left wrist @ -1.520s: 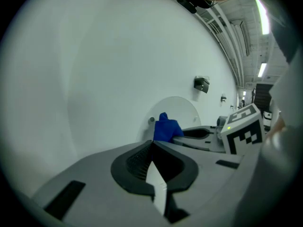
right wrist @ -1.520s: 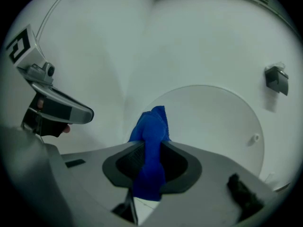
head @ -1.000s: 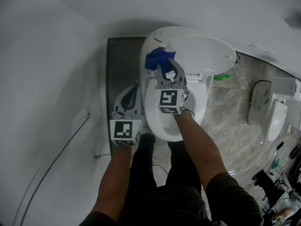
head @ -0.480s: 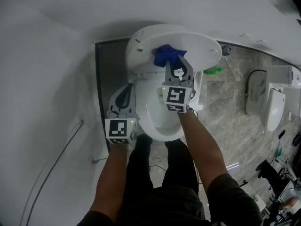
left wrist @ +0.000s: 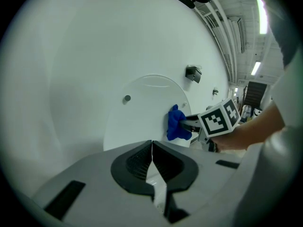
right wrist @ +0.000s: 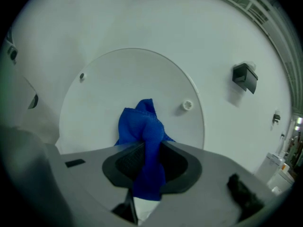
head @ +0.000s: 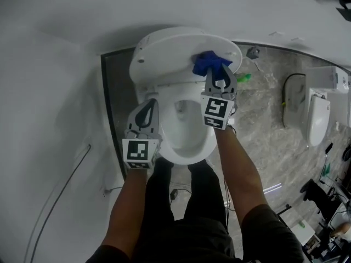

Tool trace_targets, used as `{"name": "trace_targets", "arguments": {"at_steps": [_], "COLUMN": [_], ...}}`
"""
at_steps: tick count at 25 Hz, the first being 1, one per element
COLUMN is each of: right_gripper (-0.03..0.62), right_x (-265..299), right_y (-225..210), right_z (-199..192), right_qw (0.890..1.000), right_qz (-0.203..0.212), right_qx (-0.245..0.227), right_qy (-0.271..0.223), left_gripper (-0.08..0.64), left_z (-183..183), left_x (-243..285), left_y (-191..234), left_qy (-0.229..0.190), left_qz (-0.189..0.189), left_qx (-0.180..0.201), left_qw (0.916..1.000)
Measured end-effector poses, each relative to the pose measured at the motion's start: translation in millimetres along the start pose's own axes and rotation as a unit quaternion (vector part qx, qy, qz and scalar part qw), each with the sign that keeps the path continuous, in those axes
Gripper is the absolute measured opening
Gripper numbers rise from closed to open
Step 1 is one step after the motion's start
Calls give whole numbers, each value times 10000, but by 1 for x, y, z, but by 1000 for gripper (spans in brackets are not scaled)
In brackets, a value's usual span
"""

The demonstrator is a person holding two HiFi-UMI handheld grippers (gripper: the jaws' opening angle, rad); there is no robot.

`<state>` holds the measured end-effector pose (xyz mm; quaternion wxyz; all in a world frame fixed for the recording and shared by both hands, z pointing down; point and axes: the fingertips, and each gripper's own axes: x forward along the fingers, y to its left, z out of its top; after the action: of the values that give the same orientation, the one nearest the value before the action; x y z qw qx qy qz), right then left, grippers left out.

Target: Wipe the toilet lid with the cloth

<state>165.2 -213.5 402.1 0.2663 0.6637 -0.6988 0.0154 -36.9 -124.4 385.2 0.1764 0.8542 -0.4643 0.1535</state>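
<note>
Against the upright white plastic toilet lid [head: 164, 51], close to its right edge as the head view shows it, my right gripper [head: 218, 76] holds a bunched bright blue cloth [head: 209, 63]. My right jaws are clamped on that cloth. In the right gripper view a fold of it runs down between the dark ribbed pads [right wrist: 128, 162] and hangs out below them, while the crumpled bulk stands up past the tips. That bulk meets the lid's inner face low down. A small round white bumper [right wrist: 187, 105] sits on the lid just up and to the right of it, and a second small stud [right wrist: 82, 76] sits far over at the lid's upper left.

My left gripper [head: 147, 105] is below the lid's left end and apart from it, beside the left side of the white oval seat ring [head: 189, 149] that lies under the lid. Its jaws are pressed together tip to tip with nothing between them, and it points toward the lid. From there I see the cloth on the lid's right part, with my right gripper's marker cube [left wrist: 218, 118] just to the right of it.

A dark grey floor strip [head: 115, 92] runs to the left of the lid, and grey marbled floor [head: 263, 136] lies to its right.
</note>
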Motion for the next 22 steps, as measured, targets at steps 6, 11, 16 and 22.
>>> {"name": "trace_targets", "arguments": {"at_steps": [6,11,16,22], "right_gripper": [89,89,89,89], "right_x": [-6,-15,-23,-26], "right_y": [-27,-30,30,145], "right_z": [-15,-22,-17,-10], "right_qw": [9997,9995,9990,9869], "right_qz": [-221,-278,427,1571], "right_qx": [-16,39,77,-273], "right_qy": [103,148,-58,-247], "left_gripper": [12,12,12,12], "left_z": [-2,-8,-16,-24], "left_x": [9,11,8,-22], "left_y": [-15,-16,13,73], "left_qy": [15,11,-28,-17], "left_qz": [-116,-104,173,753], "left_qx": [27,-10,-228,-369], "left_qw": [9999,9999,9996,9965]}}
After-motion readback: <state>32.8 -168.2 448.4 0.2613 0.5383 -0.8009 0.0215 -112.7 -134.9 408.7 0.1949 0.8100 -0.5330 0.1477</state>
